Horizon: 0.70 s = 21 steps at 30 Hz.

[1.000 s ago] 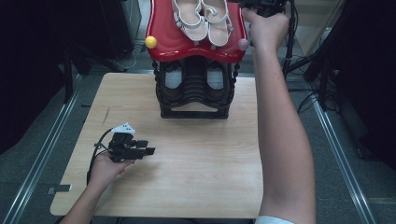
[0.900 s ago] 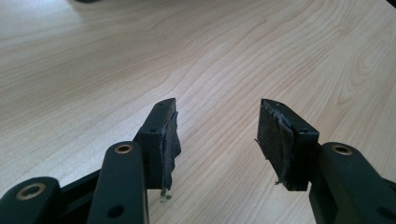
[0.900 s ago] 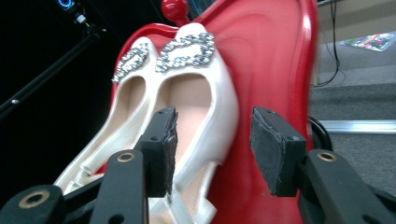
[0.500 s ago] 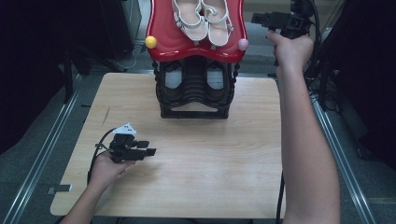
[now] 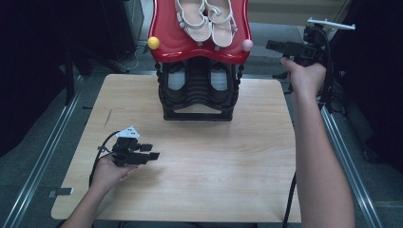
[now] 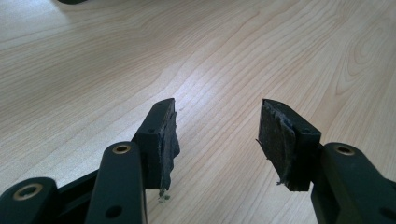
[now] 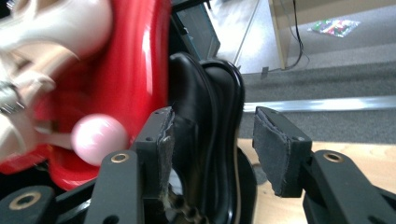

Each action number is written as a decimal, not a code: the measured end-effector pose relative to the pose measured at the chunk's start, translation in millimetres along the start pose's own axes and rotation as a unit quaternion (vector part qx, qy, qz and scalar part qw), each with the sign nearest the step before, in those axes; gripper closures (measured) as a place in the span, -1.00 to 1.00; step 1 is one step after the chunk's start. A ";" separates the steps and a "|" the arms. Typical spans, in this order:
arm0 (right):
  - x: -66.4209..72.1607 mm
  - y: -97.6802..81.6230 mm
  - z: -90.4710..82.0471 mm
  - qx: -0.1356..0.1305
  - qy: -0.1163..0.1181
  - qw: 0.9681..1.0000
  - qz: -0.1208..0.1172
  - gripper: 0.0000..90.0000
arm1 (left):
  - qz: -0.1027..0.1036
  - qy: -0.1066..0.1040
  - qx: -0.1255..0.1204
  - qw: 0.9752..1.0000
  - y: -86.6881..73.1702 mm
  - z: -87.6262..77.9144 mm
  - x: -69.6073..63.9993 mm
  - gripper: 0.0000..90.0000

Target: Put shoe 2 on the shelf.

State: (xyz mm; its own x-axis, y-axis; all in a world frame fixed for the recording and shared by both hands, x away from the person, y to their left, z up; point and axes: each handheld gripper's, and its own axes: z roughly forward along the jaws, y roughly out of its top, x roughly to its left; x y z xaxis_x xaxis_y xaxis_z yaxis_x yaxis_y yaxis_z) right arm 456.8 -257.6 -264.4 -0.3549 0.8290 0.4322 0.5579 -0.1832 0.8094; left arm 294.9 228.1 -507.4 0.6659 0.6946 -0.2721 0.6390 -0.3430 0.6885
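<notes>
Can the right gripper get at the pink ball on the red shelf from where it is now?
Probably yes. The right gripper hangs open and empty beside the red shelf, and the pink ball sits on the shelf's near corner facing it, with nothing visible between them.

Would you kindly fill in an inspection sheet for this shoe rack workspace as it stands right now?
Surface: light wooden table, bare around the rack.
Job's things: pair of pale sandals lying on the red top shelf of a black shoe rack at the table's far edge; a yellow knob and a pink knob on the shelf's corners.
Clutter: nothing seen.
Grippers: left hand-held gripper low over the table, jaws apart, nothing between them; right hand-held gripper beside the pink knob, jaws just been opening, holding nothing.
Cables: one trails from the left gripper.
Surroundings: grey floor, metal rails.
</notes>
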 end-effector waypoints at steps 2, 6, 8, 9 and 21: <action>-6.9 -8.3 -0.4 0.002 -0.003 1.000 0.000 0.10 | 0.001 0.000 0.000 1.000 -0.1 0.1 0.3 0.03; -15.6 -21.5 0.4 0.010 -0.004 1.000 0.002 0.08 | 0.001 0.002 0.001 1.000 -0.4 1.1 0.2 0.02; -19.1 -28.2 1.6 0.015 -0.006 1.000 0.000 0.07 | 0.002 0.002 0.002 1.000 -0.5 1.3 0.0 0.02; -20.9 -32.9 2.6 0.016 -0.005 1.000 -0.003 0.06 | 0.003 0.002 0.003 1.000 -0.5 1.2 -0.1 0.01; -28.8 -79.7 12.0 0.048 0.005 0.999 -0.024 0.01 | 0.004 0.002 0.002 1.000 -1.0 1.4 0.6 -0.04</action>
State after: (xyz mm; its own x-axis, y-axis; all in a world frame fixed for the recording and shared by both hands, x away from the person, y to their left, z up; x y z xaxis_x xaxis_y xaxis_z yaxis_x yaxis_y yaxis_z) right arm 431.5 -260.5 -346.2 -0.3899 0.8305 0.3978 0.6091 -0.0914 0.7878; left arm 295.2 228.0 -509.2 0.6698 0.6941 -0.2637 0.6353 -0.3520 0.6874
